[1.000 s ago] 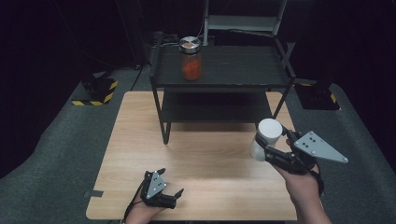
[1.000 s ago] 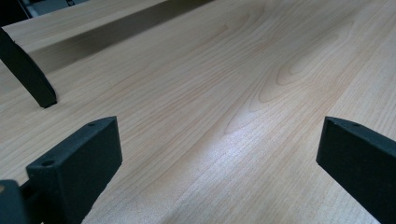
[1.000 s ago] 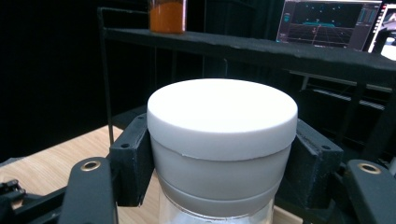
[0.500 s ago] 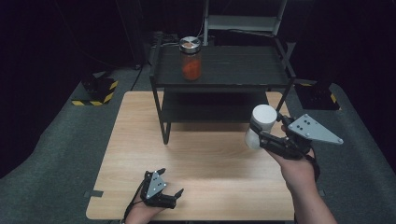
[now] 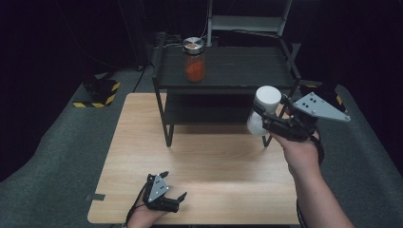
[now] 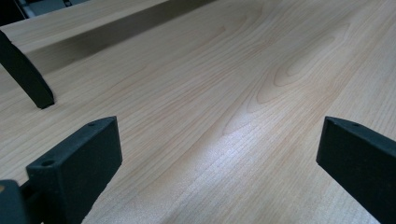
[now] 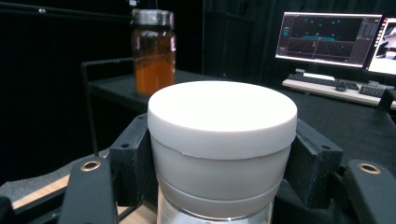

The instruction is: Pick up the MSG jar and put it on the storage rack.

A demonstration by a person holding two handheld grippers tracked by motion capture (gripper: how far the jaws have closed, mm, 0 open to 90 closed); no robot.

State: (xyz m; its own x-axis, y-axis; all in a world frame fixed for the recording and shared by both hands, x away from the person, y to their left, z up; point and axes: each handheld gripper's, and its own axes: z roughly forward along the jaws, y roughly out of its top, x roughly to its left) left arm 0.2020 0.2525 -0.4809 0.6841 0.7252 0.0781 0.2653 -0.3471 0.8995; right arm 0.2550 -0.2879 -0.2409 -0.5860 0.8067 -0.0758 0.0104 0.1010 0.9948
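Above the table's (image 5: 142,142) right edge, a white-capped jar (image 5: 263,108) is held clamped in the right claw (image 5: 266,118), beside the black shelf (image 5: 237,71). It should be kept upright and set clear of the orange jar (image 5: 194,61). The left claw (image 5: 178,199) rests spread apart.

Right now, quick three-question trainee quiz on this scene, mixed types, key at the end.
1. True or false: the left gripper is shut on something.
2. The right gripper holds: A) the orange jar, B) the white-lidded jar, C) nothing?
3. Where does the orange jar stand?

Key:
1. False; its jaws are open above bare table.
2. B; its jaws clamp the white-lidded jar just below the lid, off the table.
3. On top of the black shelf, near its left end.
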